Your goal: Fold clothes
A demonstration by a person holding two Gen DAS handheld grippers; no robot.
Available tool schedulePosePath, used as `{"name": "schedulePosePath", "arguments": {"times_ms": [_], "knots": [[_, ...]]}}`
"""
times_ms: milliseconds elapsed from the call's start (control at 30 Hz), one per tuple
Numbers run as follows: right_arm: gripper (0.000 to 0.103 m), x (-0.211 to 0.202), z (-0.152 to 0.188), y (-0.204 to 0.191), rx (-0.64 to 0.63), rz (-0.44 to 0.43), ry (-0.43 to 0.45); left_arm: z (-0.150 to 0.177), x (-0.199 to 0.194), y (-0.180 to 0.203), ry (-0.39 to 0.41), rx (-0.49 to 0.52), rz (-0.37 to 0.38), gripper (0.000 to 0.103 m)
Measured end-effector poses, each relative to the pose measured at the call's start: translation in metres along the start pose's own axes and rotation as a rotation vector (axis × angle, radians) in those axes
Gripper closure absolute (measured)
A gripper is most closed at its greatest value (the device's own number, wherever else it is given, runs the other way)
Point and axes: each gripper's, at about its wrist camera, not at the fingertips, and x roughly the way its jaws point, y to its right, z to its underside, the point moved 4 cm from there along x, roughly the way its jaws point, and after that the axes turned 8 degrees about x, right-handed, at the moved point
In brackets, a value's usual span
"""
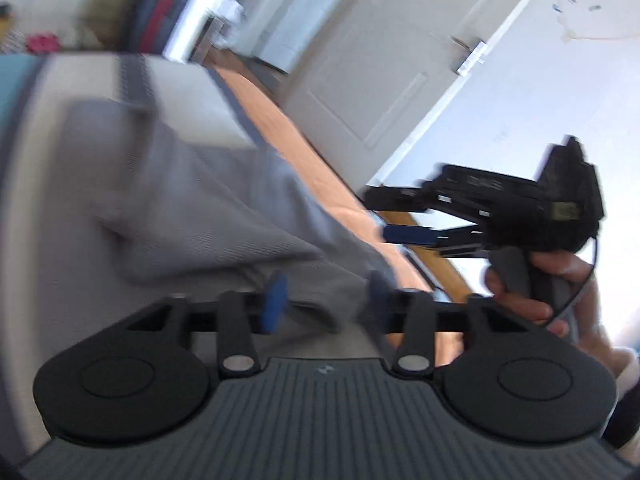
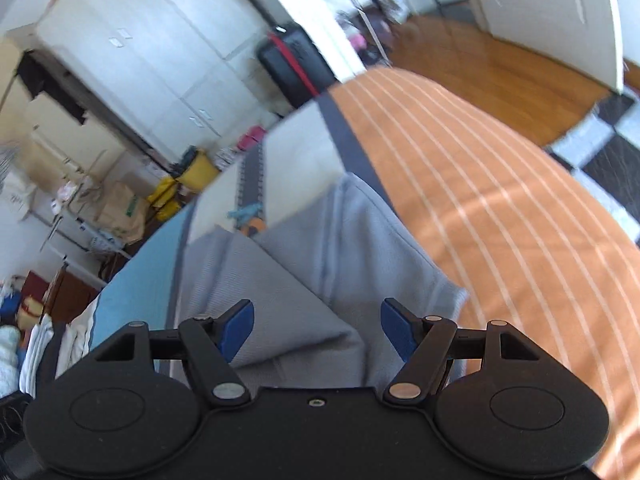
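A grey garment (image 1: 192, 216) lies partly folded on the bed and also shows in the right wrist view (image 2: 320, 264). My left gripper (image 1: 326, 300) is open, its blue pads just above the garment's near edge, holding nothing. My right gripper (image 2: 318, 330) is open over the garment and empty. In the left wrist view the right gripper (image 1: 384, 216) is held in a hand at the right, raised above the bed's edge with its jaws apart.
The bed cover has an orange striped part (image 2: 500, 208), a cream part (image 2: 296, 152) and a light blue part (image 2: 136, 288). A door (image 1: 380, 60) and wood floor (image 2: 500, 68) lie beyond. White cupboards (image 2: 160, 52), a dark suitcase (image 2: 292, 64) and clutter stand behind the bed.
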Motion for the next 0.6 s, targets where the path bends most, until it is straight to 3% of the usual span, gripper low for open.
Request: {"name": "schedulePosePath", "arguments": {"times_ms": [100,200,400,467,533,600], "knots": [[0.028,0.005,0.01,-0.022,-0.122,0.0,-0.016,0.009,-0.014,-0.054,-0.013,-0.098,-0.113,0.048],[0.028,0.019,0.028,-0.041,-0.268,0.063,-0.073,0.027,-0.015,-0.091,-0.054,-0.152,-0.2,0.05],[0.028,0.069,0.063,-0.05,-0.493,0.306,-0.265,0.032,0.0,-0.087,-0.135,-0.065,-0.281,0.049],[0.045,0.081,0.07,-0.046,-0.542,0.381,-0.275,0.035,0.006,-0.087,-0.15,-0.047,-0.3,0.048],[0.077,0.082,0.067,-0.047,-0.569,0.421,-0.237,0.035,0.007,-0.087,-0.148,-0.05,-0.299,0.048],[0.087,0.071,0.053,-0.042,-0.497,0.403,-0.186,0.034,0.008,-0.089,-0.143,-0.059,-0.298,0.048]]}}
